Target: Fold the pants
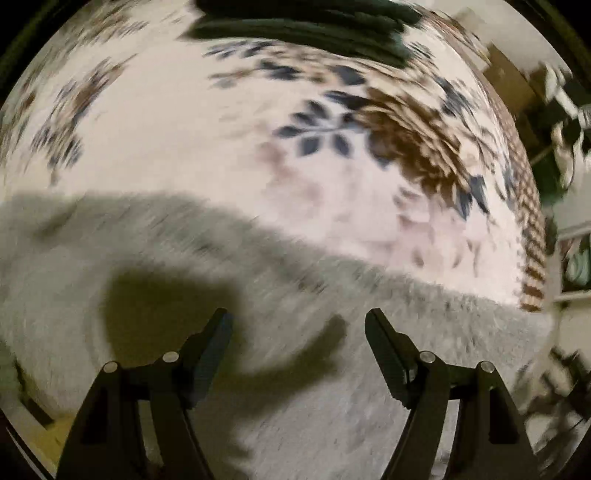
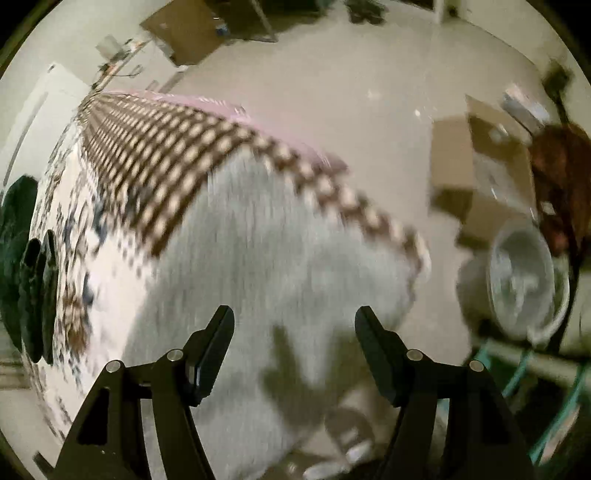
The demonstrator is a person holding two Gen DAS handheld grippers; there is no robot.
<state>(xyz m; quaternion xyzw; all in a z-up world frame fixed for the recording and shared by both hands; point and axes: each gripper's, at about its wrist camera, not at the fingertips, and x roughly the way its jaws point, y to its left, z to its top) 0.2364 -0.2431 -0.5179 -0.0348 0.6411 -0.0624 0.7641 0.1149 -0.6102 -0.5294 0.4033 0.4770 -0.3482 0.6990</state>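
Note:
The light grey pants lie spread on a bed with a leaf-patterned cover. In the left wrist view my left gripper hangs above them, pointing steeply down, its jaws apart with nothing between them. The right wrist view shows the same grey pants reaching to the bed's edge. My right gripper is also above the fabric, its jaws wide and empty. Both pictures are smeared by motion. The grippers' shadows fall on the cloth.
A pile of dark green clothes lies at the far side of the bed, also seen as dark clothes at the left. The brown checkered border marks the bed's edge. Beyond it the floor holds cardboard boxes and a clear plastic tub.

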